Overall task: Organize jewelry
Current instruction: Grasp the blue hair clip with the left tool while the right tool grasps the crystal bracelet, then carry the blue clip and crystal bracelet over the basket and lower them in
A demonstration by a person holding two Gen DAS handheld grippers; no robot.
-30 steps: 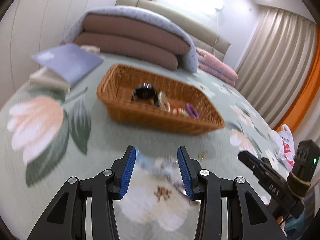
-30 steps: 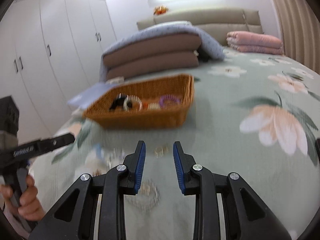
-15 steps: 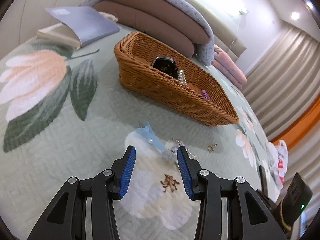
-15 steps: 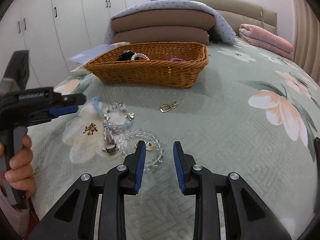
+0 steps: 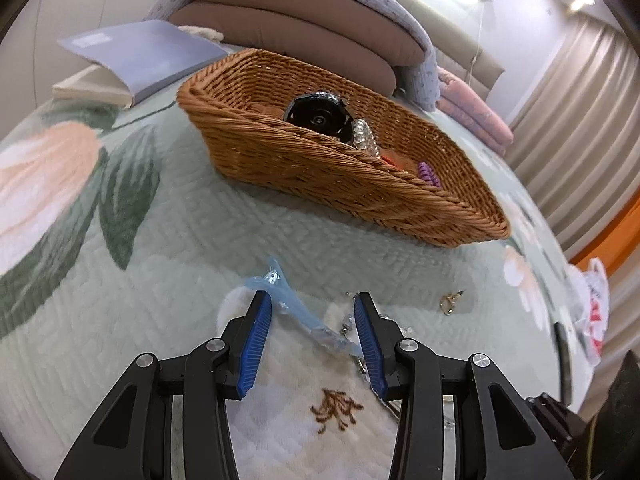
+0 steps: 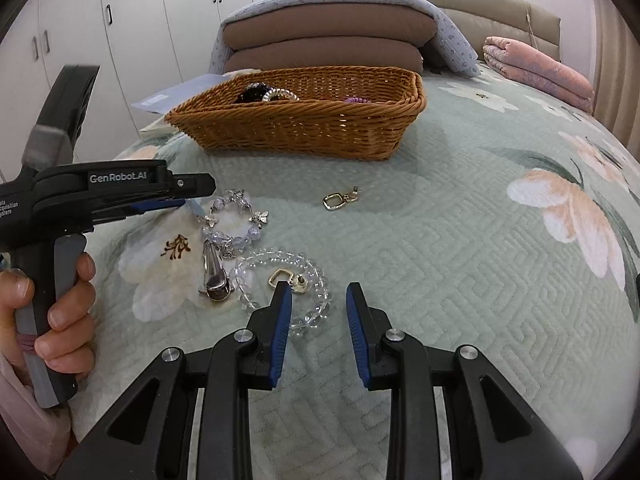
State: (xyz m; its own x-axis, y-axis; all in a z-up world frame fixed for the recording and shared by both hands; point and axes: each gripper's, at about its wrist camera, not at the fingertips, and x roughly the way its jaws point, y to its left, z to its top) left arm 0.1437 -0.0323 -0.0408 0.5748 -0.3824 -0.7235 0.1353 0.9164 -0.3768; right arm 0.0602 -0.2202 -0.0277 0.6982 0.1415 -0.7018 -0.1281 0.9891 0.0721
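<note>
A wicker basket [image 5: 304, 168] [image 6: 304, 128] on the bed holds a black watch [image 5: 318, 114], a pearly bracelet [image 5: 362, 136] and a purple hair tie [image 5: 428, 172]. My left gripper [image 5: 312, 320] is open, its blue pads on either side of a light blue hair clip [image 5: 296, 308] lying on the quilt. In the right wrist view a beaded charm bracelet [image 6: 236, 220], a metal hair clip [image 6: 214, 272], a clear bead bracelet [image 6: 280, 288] and two gold earrings [image 6: 340, 200] [image 6: 286, 280] lie loose. My right gripper [image 6: 316, 308] is open, just short of the clear bracelet.
A blue-covered book [image 5: 136, 56] lies left of the basket. Stacked brown pillows [image 6: 328, 40] under a blue blanket sit behind it, a pink folded blanket [image 6: 536, 68] to the right. White wardrobes [image 6: 120, 20] stand at the left.
Both grippers have dropped and come closer to the loose jewelry. The left gripper's pads now straddle the blue clip. The right gripper has neared the clear bracelet.
</note>
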